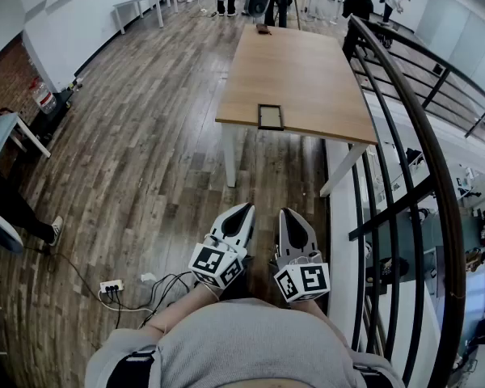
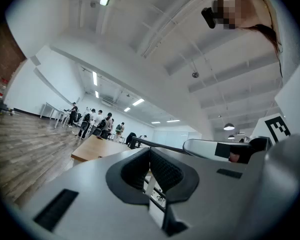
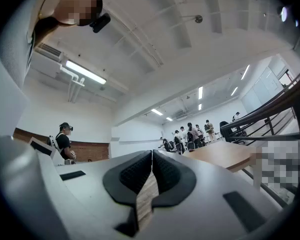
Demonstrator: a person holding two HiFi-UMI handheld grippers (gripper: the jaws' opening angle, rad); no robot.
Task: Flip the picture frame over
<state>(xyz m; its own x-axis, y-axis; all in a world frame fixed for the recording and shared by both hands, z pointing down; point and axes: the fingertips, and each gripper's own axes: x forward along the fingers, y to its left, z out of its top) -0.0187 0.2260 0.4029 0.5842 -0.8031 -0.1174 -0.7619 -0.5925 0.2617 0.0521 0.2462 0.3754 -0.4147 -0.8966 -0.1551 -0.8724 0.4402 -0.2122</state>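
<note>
We are seeing bright, even light coming from ceiling strip lamps (image 3: 85, 72); fisheye distortion is bending the railing (image 1: 427, 136), corners are darkening, and close foregrounds are blurring.

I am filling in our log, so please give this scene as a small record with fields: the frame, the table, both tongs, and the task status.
picture frame: lies flat at the table's near edge; which face is up cannot be told
table: wooden top, white legs
left tongs: shut, empty, held near the body, far from the table
right tongs: shut, empty, beside the left
railing: dark metal, to the right of the table
task status: not begun
</note>
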